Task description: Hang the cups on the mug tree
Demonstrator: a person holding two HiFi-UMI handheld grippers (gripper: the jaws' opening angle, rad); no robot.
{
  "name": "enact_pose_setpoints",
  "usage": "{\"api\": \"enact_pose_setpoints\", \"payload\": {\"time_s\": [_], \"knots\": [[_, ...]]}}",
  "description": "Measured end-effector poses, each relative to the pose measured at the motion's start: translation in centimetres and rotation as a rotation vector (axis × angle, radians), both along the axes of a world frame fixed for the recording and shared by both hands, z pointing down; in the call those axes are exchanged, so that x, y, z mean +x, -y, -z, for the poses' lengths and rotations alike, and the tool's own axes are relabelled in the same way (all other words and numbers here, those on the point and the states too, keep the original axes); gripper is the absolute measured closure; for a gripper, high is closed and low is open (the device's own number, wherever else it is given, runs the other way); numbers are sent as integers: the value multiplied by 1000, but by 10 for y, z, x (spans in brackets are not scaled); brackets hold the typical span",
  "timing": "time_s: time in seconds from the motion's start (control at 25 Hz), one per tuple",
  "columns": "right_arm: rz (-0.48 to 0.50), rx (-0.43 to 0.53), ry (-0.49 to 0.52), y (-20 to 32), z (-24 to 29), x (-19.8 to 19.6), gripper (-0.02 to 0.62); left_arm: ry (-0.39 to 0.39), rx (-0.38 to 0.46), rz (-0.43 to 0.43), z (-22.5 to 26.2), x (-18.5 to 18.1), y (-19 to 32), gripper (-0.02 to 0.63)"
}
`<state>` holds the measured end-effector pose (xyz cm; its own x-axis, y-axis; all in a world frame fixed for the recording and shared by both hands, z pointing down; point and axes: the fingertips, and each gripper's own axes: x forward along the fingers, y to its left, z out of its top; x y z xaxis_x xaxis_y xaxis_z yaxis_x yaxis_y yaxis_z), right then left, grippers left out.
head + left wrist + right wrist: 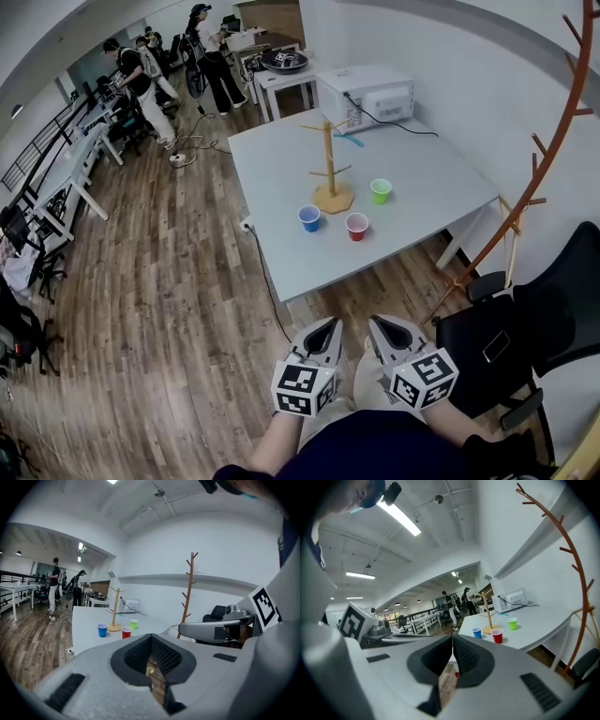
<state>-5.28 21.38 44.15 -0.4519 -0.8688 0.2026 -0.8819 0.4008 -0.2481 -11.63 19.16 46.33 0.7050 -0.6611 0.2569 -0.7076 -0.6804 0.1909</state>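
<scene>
Two tools, a left tool (324, 326) and a right tool (382, 326); ahead of them one bench (281, 178); on it three cups: one blue cup (309, 217), one red cup (357, 226), one green cup (380, 190); one mug tree (331, 169); one microwave (370, 98); right of the right tool, one coat stand (187, 597) and one black chair (553, 319).

Wooden mug tree (330, 169), matt table (281, 225)

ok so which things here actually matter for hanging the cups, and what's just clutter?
Job:
- mug tree
- blue cup, red cup, green cup
- white table they stand on
- left gripper, right gripper: both shut, empty

Lying about:
- microwave
- coat stand
- black chair
</scene>
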Motion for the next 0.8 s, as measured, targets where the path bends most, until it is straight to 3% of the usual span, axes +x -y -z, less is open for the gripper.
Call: {"api": "enact_pose_setpoints", "payload": {"time_s": [0.8], "knots": [[65,4,46,79,-2,9,566,16,-3,59,-9,12,73,586]]}}
